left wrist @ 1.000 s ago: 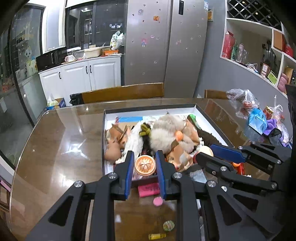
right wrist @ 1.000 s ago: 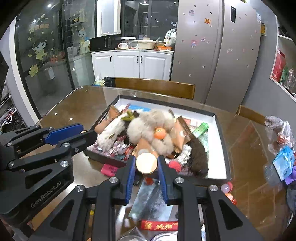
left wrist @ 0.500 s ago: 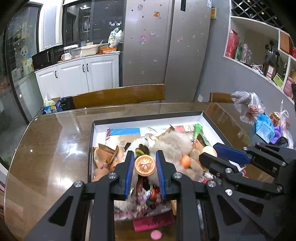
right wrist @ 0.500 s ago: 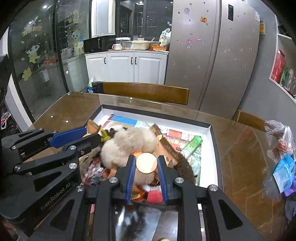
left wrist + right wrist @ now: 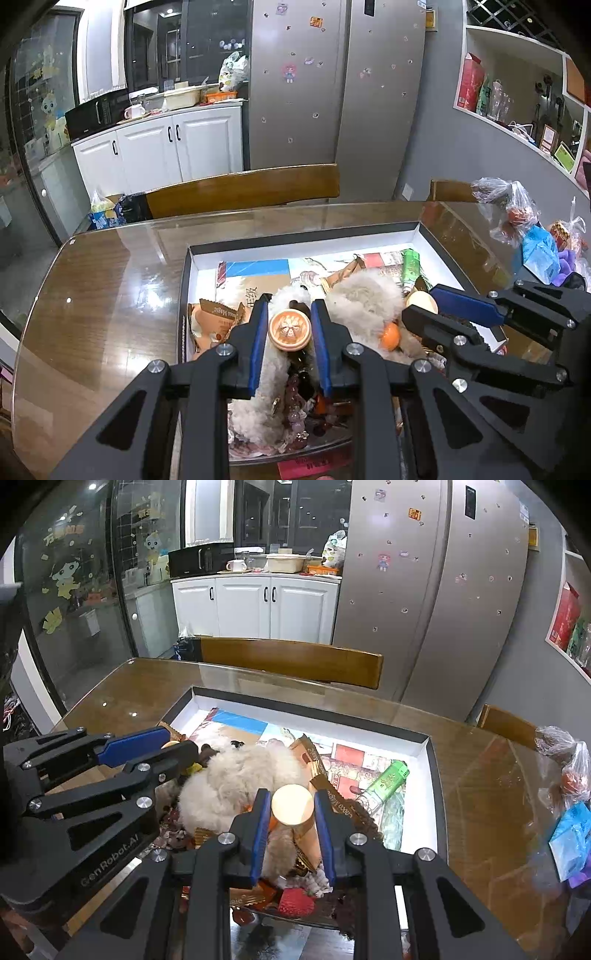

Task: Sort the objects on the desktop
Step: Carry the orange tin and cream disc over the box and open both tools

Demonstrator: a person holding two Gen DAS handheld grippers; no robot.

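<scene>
Left gripper (image 5: 289, 334) of mine is clamped on a small round orange disc (image 5: 290, 329) with a flower-like pattern on its face, both blue pads pressed to its rim. Below and ahead of it lies the open tray (image 5: 186, 280), black outside and white inside, heaped with odds and ends: a fluffy white plush (image 5: 364, 299) just right of my fingers, a snack packet (image 5: 218, 319) to their left, beads and small trinkets underneath. My right gripper (image 5: 291, 812) is likewise closed narrow around a plain pale round disc (image 5: 291, 805), held over the same heap. Ahead and to its right a green tube (image 5: 388, 779) lies on the tray floor; a red strawberry-shaped thing (image 5: 295, 902), possibly a toy, sits beneath the jaws near the tray's close edge. Both grippers hang side by side above the tray, which rests on the glass-topped wooden table (image 5: 107, 295). Plastic bags (image 5: 517, 221) sit far off to the right.
</scene>
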